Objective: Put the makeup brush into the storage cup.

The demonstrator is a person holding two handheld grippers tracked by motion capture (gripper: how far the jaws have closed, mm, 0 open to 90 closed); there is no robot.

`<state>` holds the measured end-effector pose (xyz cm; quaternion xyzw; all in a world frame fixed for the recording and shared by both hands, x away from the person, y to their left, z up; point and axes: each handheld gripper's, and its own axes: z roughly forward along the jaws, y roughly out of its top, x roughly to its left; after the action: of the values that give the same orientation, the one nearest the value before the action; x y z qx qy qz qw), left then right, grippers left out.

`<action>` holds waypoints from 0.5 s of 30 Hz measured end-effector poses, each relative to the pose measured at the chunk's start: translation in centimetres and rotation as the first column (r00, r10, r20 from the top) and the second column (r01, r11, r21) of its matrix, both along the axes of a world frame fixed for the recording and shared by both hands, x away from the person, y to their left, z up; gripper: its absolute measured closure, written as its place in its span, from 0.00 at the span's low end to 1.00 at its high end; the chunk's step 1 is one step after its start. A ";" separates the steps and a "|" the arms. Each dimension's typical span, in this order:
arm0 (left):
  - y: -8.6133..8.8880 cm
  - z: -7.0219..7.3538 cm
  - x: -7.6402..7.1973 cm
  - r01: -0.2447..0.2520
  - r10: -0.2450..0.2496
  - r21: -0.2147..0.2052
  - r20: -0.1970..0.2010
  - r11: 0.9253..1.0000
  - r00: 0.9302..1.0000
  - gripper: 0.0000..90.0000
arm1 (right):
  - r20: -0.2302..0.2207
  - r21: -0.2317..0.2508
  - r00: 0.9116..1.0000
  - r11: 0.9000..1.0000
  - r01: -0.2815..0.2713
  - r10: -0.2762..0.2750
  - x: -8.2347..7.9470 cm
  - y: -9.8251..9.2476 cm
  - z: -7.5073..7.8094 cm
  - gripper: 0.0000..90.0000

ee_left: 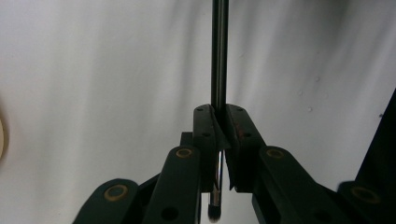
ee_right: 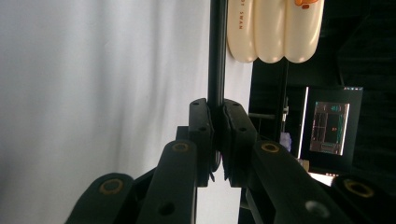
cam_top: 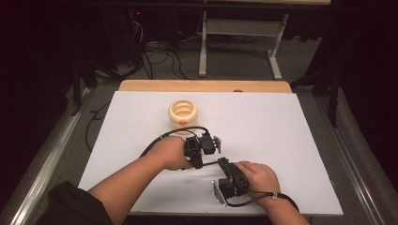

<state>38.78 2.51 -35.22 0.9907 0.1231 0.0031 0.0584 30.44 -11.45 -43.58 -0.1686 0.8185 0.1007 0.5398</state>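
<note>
A thin dark rod (cam_top: 210, 163) spans the short gap between my two grippers, low over the white table top (cam_top: 281, 140). My left gripper (cam_top: 199, 164) is shut on one end of it, and my right gripper (cam_top: 221, 162) is shut on the other. In the left gripper view the rod (ee_left: 219, 46) runs straight up out of the closed jaws (ee_left: 219, 121), with its rounded tip below them. In the right gripper view the rod (ee_right: 217, 46) rises likewise from the closed jaws (ee_right: 215, 116). A cream ribbed holder (cam_top: 183, 114) with an orange mark stands behind the hands, also the holder (ee_right: 273, 32).
A wooden strip (cam_top: 202, 86) borders the table's far edge. Beyond it stand the white legs of another table (cam_top: 202, 47) and loose cables (cam_top: 159, 56) on the floor. A lit screen (ee_right: 331, 123) shows off the table's side.
</note>
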 end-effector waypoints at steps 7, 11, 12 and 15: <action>0.0 0.0 0.0 -0.001 0.001 -0.002 -0.002 1.000 1.000 0.93 | -0.006 0.006 1.000 1.000 0.005 -0.005 -0.1 0.0 0.0 0.96; 0.0 0.0 0.0 -0.006 0.006 0.001 -0.009 1.000 1.000 0.93 | -0.008 0.005 1.000 1.000 0.002 -0.002 -0.1 0.0 0.0 0.96; 0.0 0.0 0.0 -0.005 0.005 0.000 -0.008 1.000 1.000 0.93 | 0.000 0.005 1.000 1.000 0.003 -0.003 -0.1 0.0 0.0 0.96; 0.0 0.0 0.0 -0.003 0.003 -0.001 -0.006 1.000 1.000 0.93 | -0.002 0.008 1.000 1.000 0.008 -0.008 -0.1 0.0 0.0 0.96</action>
<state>38.79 2.52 -35.23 0.9904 0.1250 0.0000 0.0587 30.31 -11.50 -43.53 -0.1630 0.8192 0.1019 0.5403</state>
